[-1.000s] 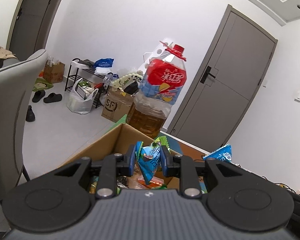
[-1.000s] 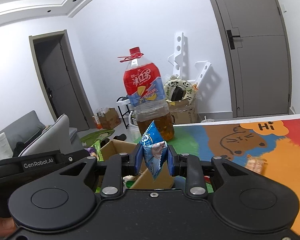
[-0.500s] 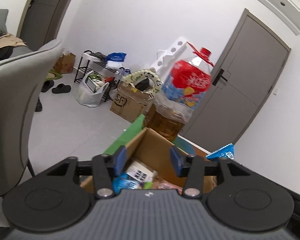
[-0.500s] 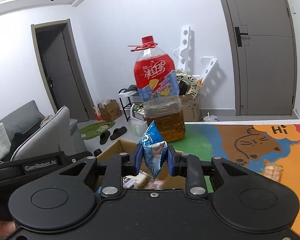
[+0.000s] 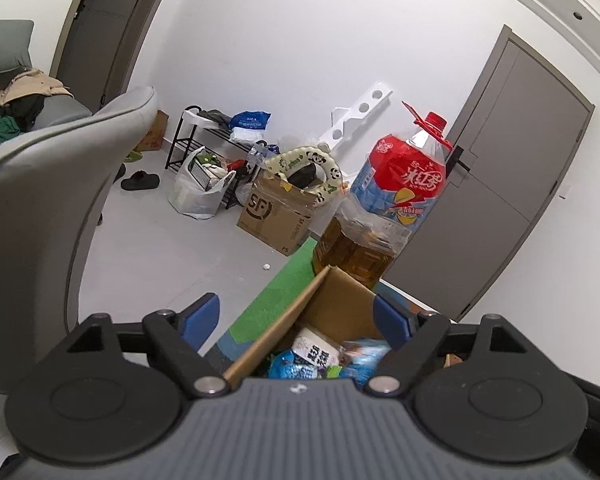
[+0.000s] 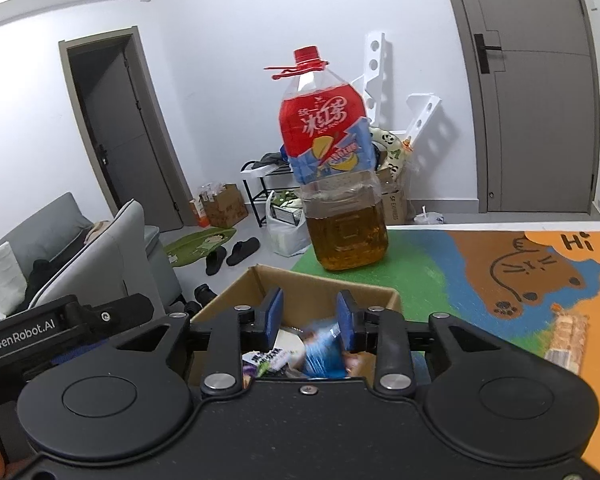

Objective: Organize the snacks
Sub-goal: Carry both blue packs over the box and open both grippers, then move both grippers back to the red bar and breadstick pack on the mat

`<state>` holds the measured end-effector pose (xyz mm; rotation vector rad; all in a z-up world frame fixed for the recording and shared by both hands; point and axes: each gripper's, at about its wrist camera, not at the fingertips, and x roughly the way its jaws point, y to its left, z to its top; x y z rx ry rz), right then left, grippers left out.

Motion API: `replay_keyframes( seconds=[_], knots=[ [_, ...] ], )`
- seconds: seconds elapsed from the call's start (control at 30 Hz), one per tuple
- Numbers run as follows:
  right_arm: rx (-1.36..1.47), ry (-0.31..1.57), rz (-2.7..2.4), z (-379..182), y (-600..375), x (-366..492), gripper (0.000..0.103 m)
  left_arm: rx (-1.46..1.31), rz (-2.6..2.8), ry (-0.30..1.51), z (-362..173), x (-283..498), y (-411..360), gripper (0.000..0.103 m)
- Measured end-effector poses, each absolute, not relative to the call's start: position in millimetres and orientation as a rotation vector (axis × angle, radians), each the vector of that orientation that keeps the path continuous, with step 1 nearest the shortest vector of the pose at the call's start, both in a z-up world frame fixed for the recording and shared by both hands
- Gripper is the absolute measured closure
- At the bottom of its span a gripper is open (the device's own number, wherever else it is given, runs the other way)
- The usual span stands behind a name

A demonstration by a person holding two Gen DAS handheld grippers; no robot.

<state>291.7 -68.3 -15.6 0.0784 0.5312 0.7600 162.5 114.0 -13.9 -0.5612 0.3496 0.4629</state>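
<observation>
Both tongs hang over the cardboard box (image 6: pixel 324 284). The left gripper (image 5: pixel 296 316) has just been opening, now wide and empty. The right gripper (image 6: pixel 310 314) has just parted narrowly; the blurred blue snack packet (image 6: pixel 320 350), apparently loose, lies below at six o'clock among snacks (image 5: pixel 316 354). The tea bottle (image 6: pixel 332 168) stands at twelve.

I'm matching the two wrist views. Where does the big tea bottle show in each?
Left wrist: tea bottle right of centre, leaning, behind the cardboard box.
Right wrist: tea bottle at centre, upright, behind the cardboard box.
Shared landmark: the panda ring on the floor carton behind it.
</observation>
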Motion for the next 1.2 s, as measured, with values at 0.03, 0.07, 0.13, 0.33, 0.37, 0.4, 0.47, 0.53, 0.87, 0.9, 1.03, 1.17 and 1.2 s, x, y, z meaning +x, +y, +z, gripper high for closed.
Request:
replay_keyframes(
  seconds=[0.03,0.07,0.13,0.33,0.37,0.4,0.47,0.53,0.87,0.9,1.03,1.17,1.2],
  knots=[
    [0.079,0.53,0.753,-16,-71,290,0.069,-0.561,0.462,0.352,-14,163,113,0.018],
    [0.079,0.529,0.744,-16,-75,289,0.066,-0.561,0.46,0.352,-15,162,110,0.017],
    [0.08,0.524,0.729,-16,-84,286,0.059,-0.559,0.456,0.35,-16,162,107,0.013],
    [0.089,0.516,0.681,-19,-107,278,0.033,-0.573,0.445,0.362,-19,161,95,0.009],
    [0.088,0.512,0.669,-19,-110,278,0.029,-0.573,0.445,0.364,-20,161,93,0.008],
    [0.087,0.508,0.656,-19,-113,277,0.025,-0.573,0.448,0.367,-21,160,91,0.008],
    [0.09,0.504,0.64,-20,-120,275,0.021,-0.572,0.449,0.369,-21,159,86,0.007],
    [0.095,0.5,0.62,-20,-128,274,0.016,-0.565,0.448,0.365,-20,158,79,0.006],
    [0.117,0.478,0.552,-20,-172,276,0.0,-0.538,0.413,0.325,-15,161,42,0.001],
    [0.115,0.476,0.545,-20,-176,277,0.0,-0.538,0.403,0.324,-15,162,38,0.001],
    [0.126,0.467,0.52,-23,-194,277,0.0,-0.56,0.328,0.361,-16,170,23,0.001],
    [0.15,0.463,0.498,-24,-212,279,0.0,-0.508,0.307,0.363,-13,173,5,0.001],
    [0.155,0.461,0.494,-24,-216,279,0.0,-0.505,0.303,0.365,-13,174,2,0.001]
  ],
)
